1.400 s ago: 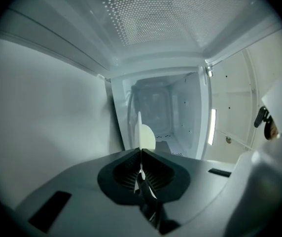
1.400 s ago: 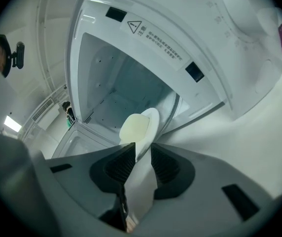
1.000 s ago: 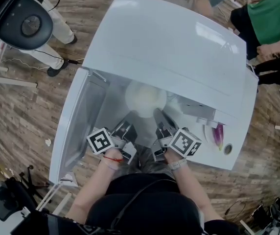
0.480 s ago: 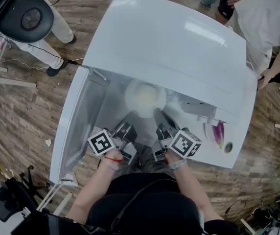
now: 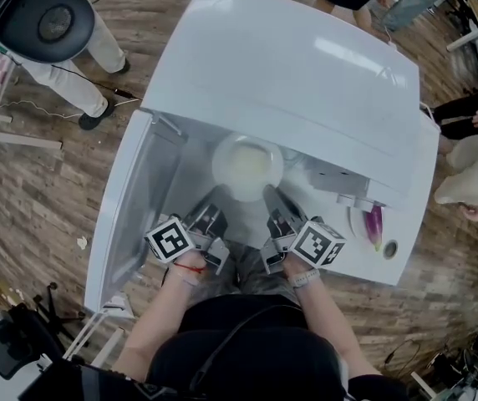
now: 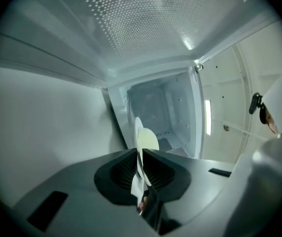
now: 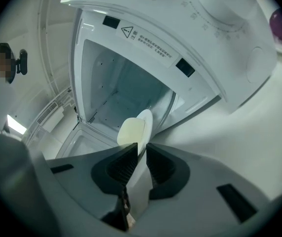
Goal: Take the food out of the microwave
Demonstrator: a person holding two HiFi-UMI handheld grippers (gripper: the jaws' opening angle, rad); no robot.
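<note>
L gripper: fingers pinching the plate rim hard, edge-on betw. pads. R gripper: jaws closing on the other rim, plate betw. them, gap narrower than 1 s ago; prob. not clamping firmly yet. Plate w/ pale food is sitting at the mouth of the microwave, door hanging open at left, and isn't shifting vs. earlier. So a two-sided hold is forming, and the pull-out isn't starting yet.
</note>
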